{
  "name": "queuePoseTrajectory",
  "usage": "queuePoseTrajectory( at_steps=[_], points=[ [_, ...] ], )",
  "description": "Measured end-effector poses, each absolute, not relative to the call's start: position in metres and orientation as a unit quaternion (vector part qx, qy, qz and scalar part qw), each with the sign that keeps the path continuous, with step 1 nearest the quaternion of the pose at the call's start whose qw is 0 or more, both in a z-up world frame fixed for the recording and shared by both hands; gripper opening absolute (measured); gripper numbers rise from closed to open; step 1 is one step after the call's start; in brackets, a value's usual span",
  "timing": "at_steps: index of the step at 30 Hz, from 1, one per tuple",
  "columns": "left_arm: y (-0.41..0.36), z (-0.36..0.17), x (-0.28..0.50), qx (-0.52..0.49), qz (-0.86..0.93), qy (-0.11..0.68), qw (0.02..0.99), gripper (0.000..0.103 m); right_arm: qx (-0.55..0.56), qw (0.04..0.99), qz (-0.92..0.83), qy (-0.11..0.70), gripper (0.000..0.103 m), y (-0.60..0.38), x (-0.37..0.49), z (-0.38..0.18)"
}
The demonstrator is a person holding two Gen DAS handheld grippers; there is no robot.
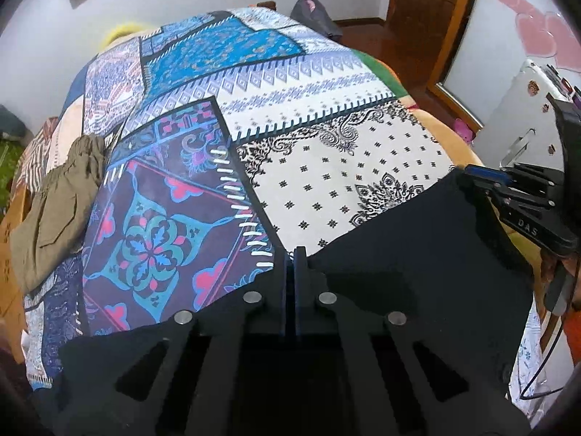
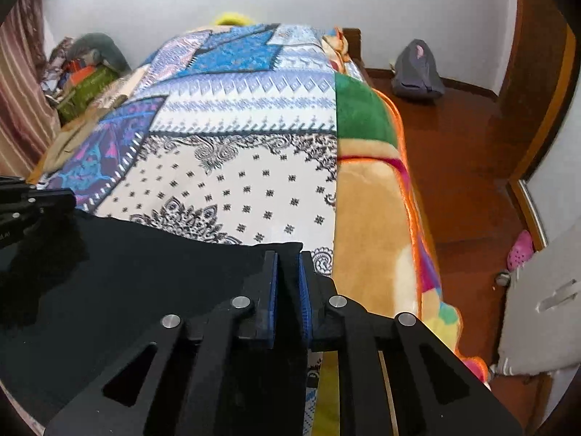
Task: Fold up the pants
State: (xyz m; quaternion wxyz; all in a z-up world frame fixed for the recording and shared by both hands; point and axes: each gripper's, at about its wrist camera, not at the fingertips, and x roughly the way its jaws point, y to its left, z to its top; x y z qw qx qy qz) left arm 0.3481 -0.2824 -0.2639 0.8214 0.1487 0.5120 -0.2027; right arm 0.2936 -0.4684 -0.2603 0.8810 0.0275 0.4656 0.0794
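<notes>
Black pants (image 1: 417,265) hang spread between my two grippers above the near end of the bed. My left gripper (image 1: 295,254) is shut on the pants' top edge near their left corner. My right gripper (image 2: 288,254) is shut on the pants' right corner (image 2: 283,247); black cloth fills the gap between its blue pads (image 2: 304,290). The right gripper also shows at the right of the left wrist view (image 1: 483,189), pinching the other corner. The pants (image 2: 127,272) stretch left toward the left gripper (image 2: 69,196). Their lower part is hidden below the frames.
A patchwork bedsheet (image 1: 326,109) covers the bed. Olive-brown trousers (image 1: 58,203) lie crumpled at its left edge. A green and orange blanket (image 2: 370,196) drapes the right side. A grey backpack (image 2: 417,69) sits on the wooden floor (image 2: 472,167). Boxes and clutter (image 2: 83,83) stand at far left.
</notes>
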Motion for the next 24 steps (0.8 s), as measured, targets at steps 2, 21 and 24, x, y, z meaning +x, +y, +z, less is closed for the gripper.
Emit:
queuePoseTrajectory(
  at_steps=[2,21,24],
  points=[
    [-0.279,-0.259,0.346,0.137,-0.204,0.513,0.823,0.005,0.033,0.882,0.073,0.465,0.029,-0.469,0.289,-0.255],
    [-0.297,-0.230,0.268,0.120,-0.228,0.510,0.821,0.039,0.053,0.865,0.167,0.470,0.051,-0.407,0.205,-0.228],
    [-0.299,-0.249,0.265,0.117,-0.224,0.529,0.810,0.039,0.066,0.848,0.164,0.499,0.052,-0.408,0.201,-0.255]
  ],
)
